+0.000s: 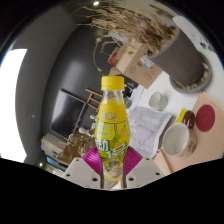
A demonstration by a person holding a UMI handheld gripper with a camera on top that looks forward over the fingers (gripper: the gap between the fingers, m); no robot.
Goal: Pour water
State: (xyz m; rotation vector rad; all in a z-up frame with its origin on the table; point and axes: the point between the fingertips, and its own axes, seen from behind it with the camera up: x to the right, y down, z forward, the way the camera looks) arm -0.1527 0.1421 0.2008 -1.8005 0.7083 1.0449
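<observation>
Your gripper [112, 170] is clamped on the lower body of the yellow-capped clear plastic bottle with its green and yellow label [111, 125], held upright above the cluttered table. The thin, smooth wall will likely flex and slip, so grip the labelled waist firmly. The white cup [175, 138] sits just right.

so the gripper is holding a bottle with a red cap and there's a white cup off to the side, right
Not quite: the cap is yellow, not red, as the gripper view shows. The rest holds: the gripper has the bottle between its fingers, apparently pressed on it, and a white cup stands off to the side.
</observation>
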